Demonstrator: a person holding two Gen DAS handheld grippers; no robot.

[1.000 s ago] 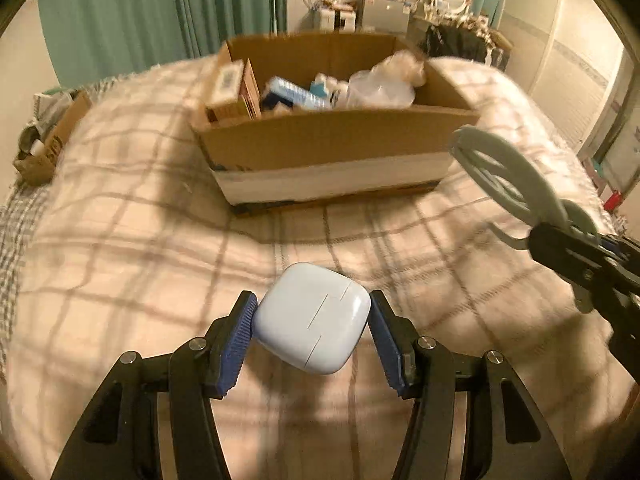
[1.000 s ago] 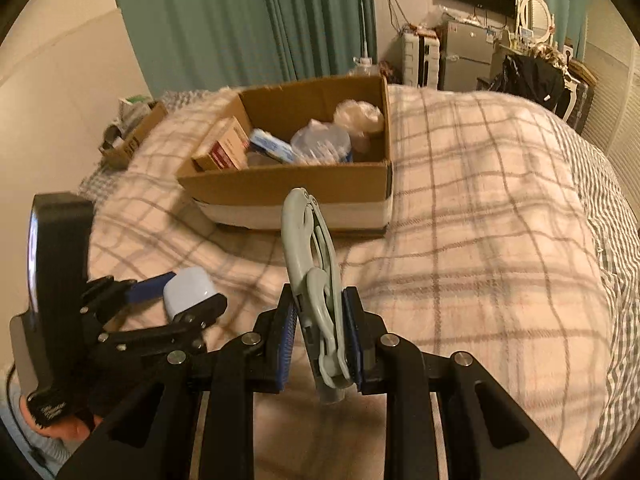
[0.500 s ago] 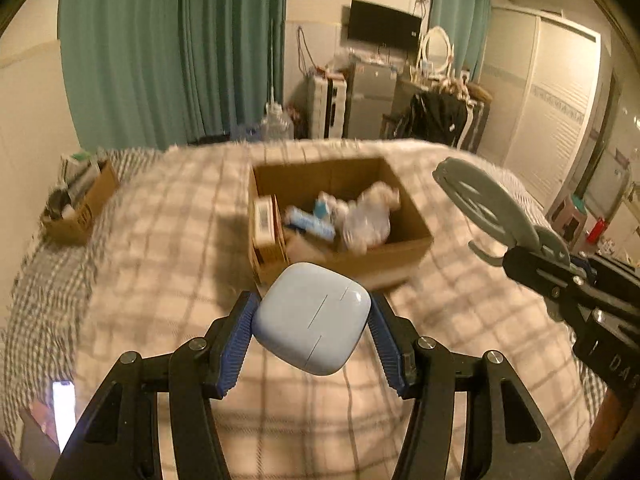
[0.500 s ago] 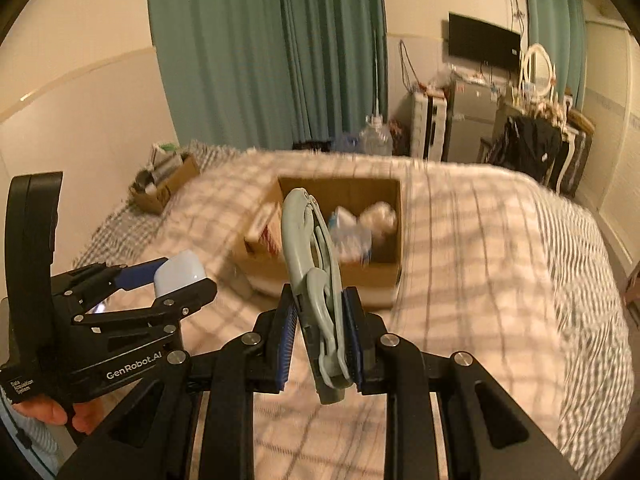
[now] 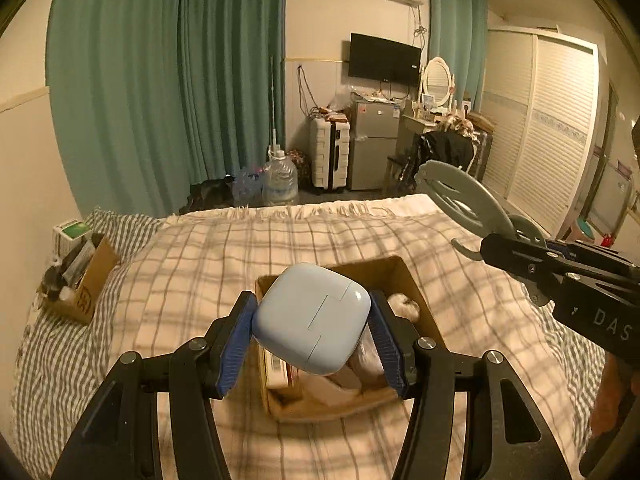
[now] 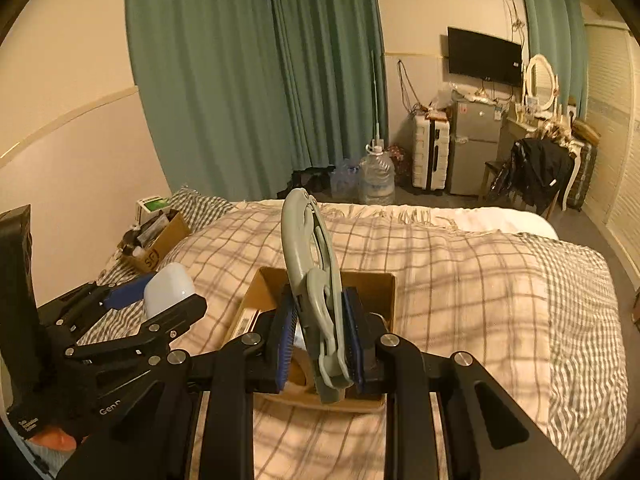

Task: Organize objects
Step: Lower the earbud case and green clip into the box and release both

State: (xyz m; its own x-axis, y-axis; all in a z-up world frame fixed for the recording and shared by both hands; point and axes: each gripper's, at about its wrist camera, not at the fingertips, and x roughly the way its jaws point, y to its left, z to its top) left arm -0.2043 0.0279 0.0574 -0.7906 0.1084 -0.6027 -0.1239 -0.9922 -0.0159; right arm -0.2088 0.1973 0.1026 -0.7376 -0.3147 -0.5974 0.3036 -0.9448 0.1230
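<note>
My left gripper (image 5: 312, 330) is shut on a pale blue rounded case (image 5: 310, 322) and holds it in the air above an open cardboard box (image 5: 394, 270) on the bed. My right gripper (image 6: 320, 338) is shut on a grey-green plastic clip tool (image 6: 310, 264), held upright over the same box (image 6: 384, 284). The left gripper with the case also shows in the right wrist view (image 6: 168, 290), to the left. The clip tool shows at the right of the left wrist view (image 5: 464, 204). The box holds several packets and bags, mostly hidden behind the held things.
The bed has a plaid blanket (image 5: 192, 264) over a striped sheet (image 6: 584, 320). A small cardboard box of clutter (image 5: 86, 280) sits at the bed's left edge. Beyond the bed stand green curtains (image 5: 168, 92), a water jug (image 5: 280, 178), a suitcase, a fridge and a wardrobe.
Both grippers have risen and pulled back with their loads. The box has dropped lower in both views and looks smaller, and far more of the room shows. Both grips are unchanged.
</note>
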